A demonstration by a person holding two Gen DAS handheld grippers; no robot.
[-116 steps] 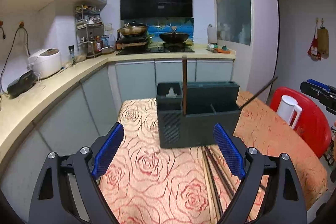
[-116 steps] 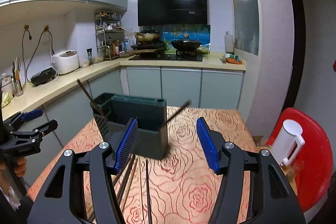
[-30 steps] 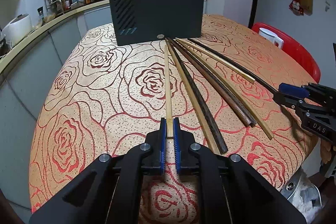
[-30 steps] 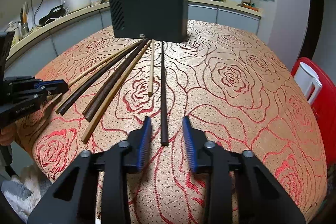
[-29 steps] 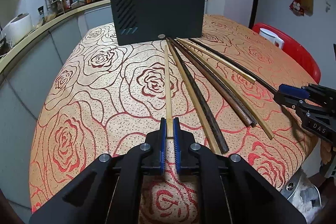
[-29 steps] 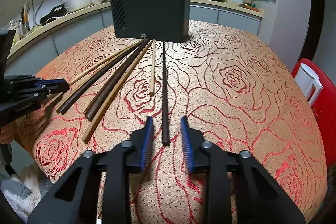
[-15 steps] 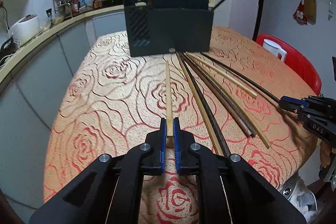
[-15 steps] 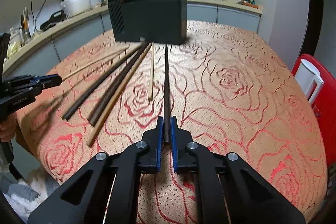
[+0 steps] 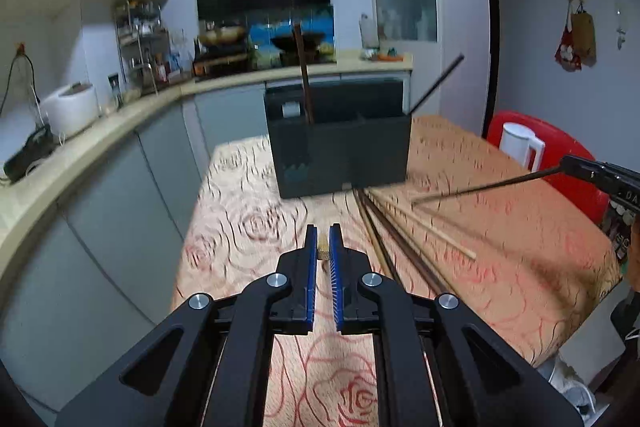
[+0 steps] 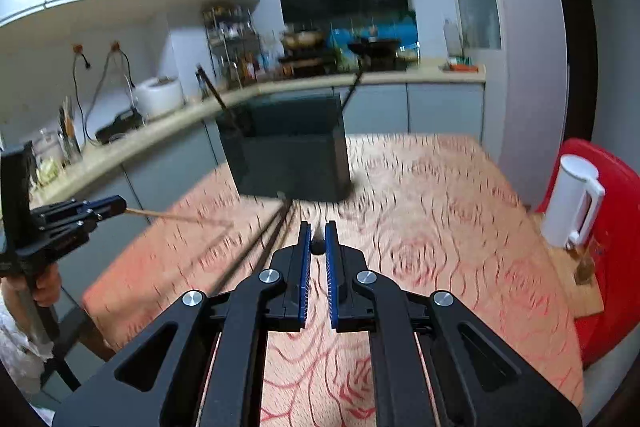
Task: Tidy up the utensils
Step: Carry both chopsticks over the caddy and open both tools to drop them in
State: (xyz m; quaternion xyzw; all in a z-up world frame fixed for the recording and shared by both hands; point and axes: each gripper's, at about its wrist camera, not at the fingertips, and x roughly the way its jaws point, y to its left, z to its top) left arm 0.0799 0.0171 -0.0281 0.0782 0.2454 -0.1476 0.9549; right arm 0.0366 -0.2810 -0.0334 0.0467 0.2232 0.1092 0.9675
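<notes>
My left gripper (image 9: 323, 231) is shut on a light wooden chopstick (image 9: 323, 251), whose butt end shows between the blue pads. In the right wrist view that chopstick (image 10: 180, 217) sticks out level above the table. My right gripper (image 10: 318, 227) is shut on a black chopstick (image 10: 318, 246), also seen from the left wrist as a thin black chopstick (image 9: 480, 187) in the air. The dark utensil holder (image 9: 344, 147) stands at the table's far end with a brown stick (image 9: 303, 75) and a black stick (image 9: 438, 83) in it. Several chopsticks (image 9: 400, 239) lie in front of it.
The rose-patterned tablecloth (image 10: 420, 211) covers the table. A white kettle (image 10: 572, 199) stands on a red stool (image 10: 616, 227) at the right. A kitchen counter with a rice cooker (image 9: 72, 107) runs along the left. A person's hand (image 10: 46, 287) grips the left tool.
The right gripper shut on the black chopstick. Both grippers then rose and tilted up, lifting their chopsticks off the table; the holder now sits lower in view.
</notes>
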